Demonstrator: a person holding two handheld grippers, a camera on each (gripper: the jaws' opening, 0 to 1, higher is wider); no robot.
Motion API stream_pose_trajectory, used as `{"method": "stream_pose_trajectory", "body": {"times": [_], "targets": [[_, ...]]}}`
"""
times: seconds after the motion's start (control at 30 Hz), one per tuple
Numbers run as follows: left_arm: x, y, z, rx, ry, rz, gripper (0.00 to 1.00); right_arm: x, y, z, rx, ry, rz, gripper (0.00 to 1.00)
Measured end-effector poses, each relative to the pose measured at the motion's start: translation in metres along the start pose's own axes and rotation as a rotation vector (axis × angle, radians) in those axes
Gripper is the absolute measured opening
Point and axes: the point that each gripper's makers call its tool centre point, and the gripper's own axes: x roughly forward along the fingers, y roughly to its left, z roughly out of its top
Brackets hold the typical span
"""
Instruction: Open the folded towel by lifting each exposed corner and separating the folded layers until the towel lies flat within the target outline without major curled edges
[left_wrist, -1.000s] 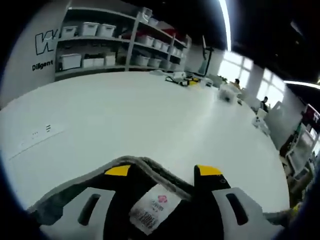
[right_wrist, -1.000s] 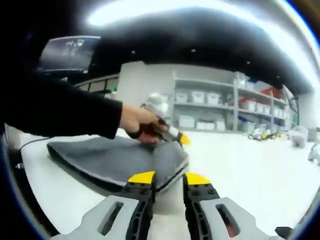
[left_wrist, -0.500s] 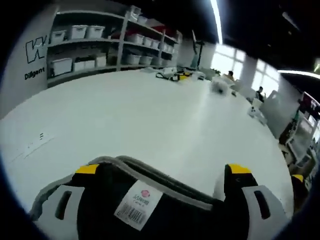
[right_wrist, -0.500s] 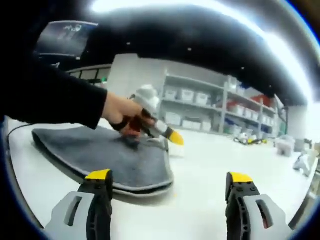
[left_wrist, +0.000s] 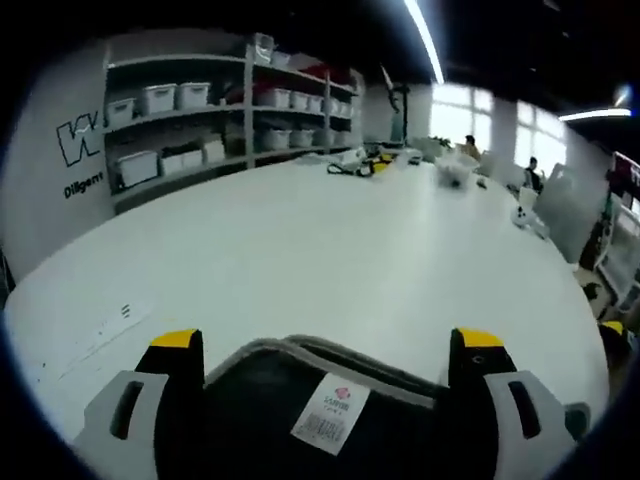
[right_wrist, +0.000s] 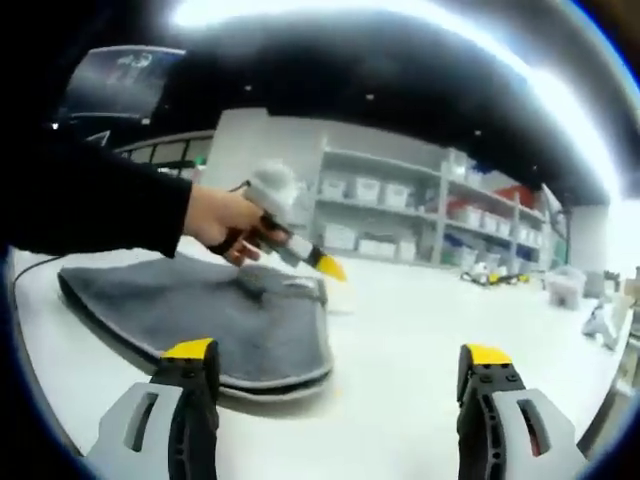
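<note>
The grey towel (right_wrist: 215, 325) lies folded on the white surface (right_wrist: 400, 400), a soft, napped cloth with a paler stitched hem and rounded corners; at its near edge two layers show, one atop the other. In the right gripper view it spreads from 9 o'clock toward the centre, and the right claw (right_wrist: 340, 365) stands wide open above bare surface, its two yellow-tipped jaws well apart with nothing between them — the left-hand jaw sits just beside the towel's near corner.

The same view shows the left claw (right_wrist: 322, 266) from the side, held in a person's hand (right_wrist: 222, 222) with a dark sleeve (right_wrist: 90, 205), its yellow tip just above the towel's far edge.

The left gripper view gives the close look: the left claw (left_wrist: 325, 345) is spread wide, empty, and between its jaws at 6 o'clock lies a dark towel corner (left_wrist: 300, 395) with its curved grey hem and one white label (left_wrist: 328, 413) bearing a red mark and a barcode. Beyond, at 11 o'clock, metal shelves (left_wrist: 215, 110) carry white bins.
</note>
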Motion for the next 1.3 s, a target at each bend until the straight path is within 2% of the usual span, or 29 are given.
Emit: {"method": "stream_pose_trajectory", "body": {"times": [0.27,0.4,0.57,0.67,0.73,0.97,1.23,1.3], "targets": [[-0.032,0.01,0.017,0.028,-0.089,0.028,1.0,0.002,-0.006,0.016,-0.015,-0.018,-0.007,1.0],[-0.05,0.015,0.018,0.034,-0.113,0.045,1.0,0.007,-0.007,0.02,-0.035,-0.009,0.0,1.0],[-0.084,0.029,0.025,0.071,-0.144,0.108,1.0,0.009,-0.006,0.031,-0.051,-0.014,0.009,1.0],[-0.106,0.032,0.033,0.077,-0.175,0.11,1.0,0.01,-0.01,0.038,-0.03,-0.012,0.02,1.0],[-0.117,0.035,0.034,0.057,-0.176,0.105,1.0,0.01,-0.013,0.041,-0.025,-0.013,0.018,1.0],[-0.154,0.047,0.034,0.004,-0.21,0.084,1.0,0.012,-0.024,0.052,-0.063,-0.014,-0.001,1.0],[-0.21,0.057,0.02,0.0,-0.244,0.117,1.0,0.014,-0.026,0.058,-0.082,-0.011,0.004,1.0],[-0.225,0.058,0.013,0.021,-0.245,0.136,1.0,0.014,-0.025,0.061,-0.083,-0.011,0.004,1.0]]}}
